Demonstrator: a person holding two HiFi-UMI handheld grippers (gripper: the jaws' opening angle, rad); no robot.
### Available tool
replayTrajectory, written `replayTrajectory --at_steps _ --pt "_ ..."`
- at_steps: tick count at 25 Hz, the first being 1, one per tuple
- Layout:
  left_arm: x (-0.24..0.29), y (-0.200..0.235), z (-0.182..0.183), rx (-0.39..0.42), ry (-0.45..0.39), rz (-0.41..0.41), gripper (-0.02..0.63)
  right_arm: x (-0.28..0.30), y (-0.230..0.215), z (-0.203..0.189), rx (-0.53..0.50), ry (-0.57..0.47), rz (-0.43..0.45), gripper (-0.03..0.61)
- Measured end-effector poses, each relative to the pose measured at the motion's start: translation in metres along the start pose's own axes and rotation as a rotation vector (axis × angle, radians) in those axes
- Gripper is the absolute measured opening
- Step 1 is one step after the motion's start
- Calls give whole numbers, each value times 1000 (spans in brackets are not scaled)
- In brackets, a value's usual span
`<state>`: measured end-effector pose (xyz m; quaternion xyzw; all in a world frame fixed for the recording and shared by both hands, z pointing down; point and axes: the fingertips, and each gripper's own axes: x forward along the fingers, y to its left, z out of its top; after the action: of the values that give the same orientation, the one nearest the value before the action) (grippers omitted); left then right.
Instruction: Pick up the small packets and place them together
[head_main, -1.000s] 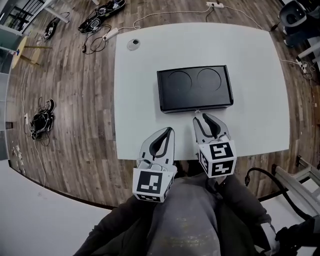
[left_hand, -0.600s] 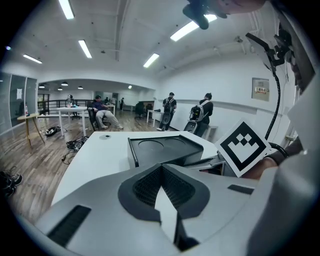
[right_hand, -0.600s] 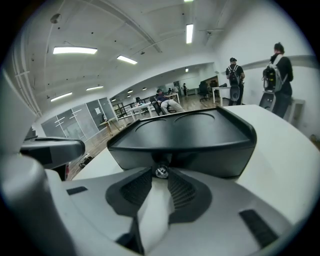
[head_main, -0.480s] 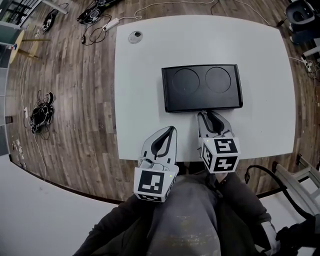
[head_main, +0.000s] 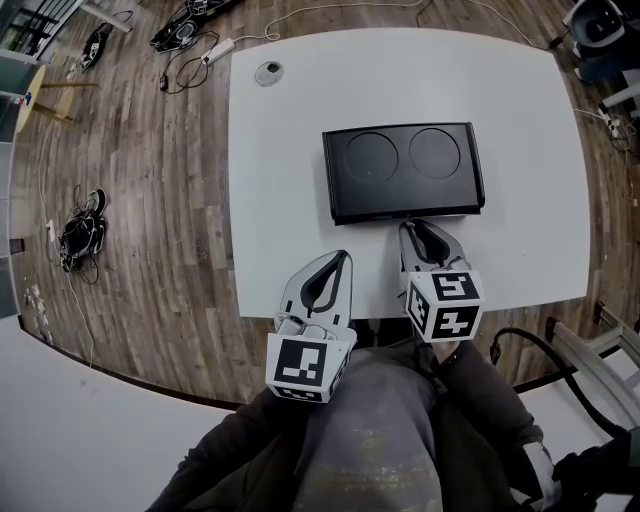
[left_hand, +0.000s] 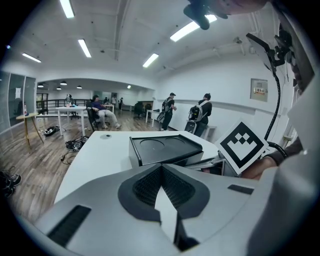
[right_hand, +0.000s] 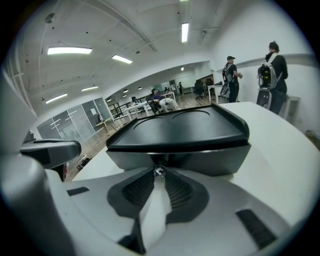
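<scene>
No small packets show in any view. A black box (head_main: 403, 170) with two round recesses in its top stands on the white table (head_main: 290, 150). A small shiny knob (right_hand: 159, 171) sits on its near face. My right gripper (head_main: 410, 224) is at that face, its jaws closing with the knob between the tips, which touch it on both sides. My left gripper (head_main: 345, 256) hovers over the table's near edge, left of the box (left_hand: 165, 147). Its jaws are shut with nothing between them.
A round grommet (head_main: 267, 73) is set into the table's far left corner. Cables and a power strip (head_main: 200, 50) lie on the wooden floor beyond it, more cables (head_main: 80, 238) at the left. My knees (head_main: 370, 430) are under the near edge. People (left_hand: 167, 110) stand far off.
The right gripper has moved forward to the box's near face and its jaws have narrowed around the knob. The left gripper has hardly moved.
</scene>
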<state>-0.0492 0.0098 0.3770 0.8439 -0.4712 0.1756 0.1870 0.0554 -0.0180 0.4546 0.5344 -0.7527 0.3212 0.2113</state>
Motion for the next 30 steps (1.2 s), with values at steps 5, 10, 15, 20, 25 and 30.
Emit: replayTrajectory --at_steps 5,10,15,20,25,30 --pt "-9 -8 -6 9 -4 -11 -9 -10 5 -14 5 1 0 74" --pt "-17 -15 -8 23 -8 -28 -9 -23 9 -26 11 -2 -1 74" --pt "-47 -35 -30 39 -14 -55 -9 -50 23 -65 12 -16 -5 74" --pt "-49 -40 -27 53 -17 -71 -9 -56 25 -71 15 -14 -5 74" --pt "-56 -43 -24 60 -17 -81 -9 -65 30 -77 22 -14 -9 74" --pt "-59 -42 -23 66 -16 -84 -9 -68 30 -76 25 -24 -13 74"
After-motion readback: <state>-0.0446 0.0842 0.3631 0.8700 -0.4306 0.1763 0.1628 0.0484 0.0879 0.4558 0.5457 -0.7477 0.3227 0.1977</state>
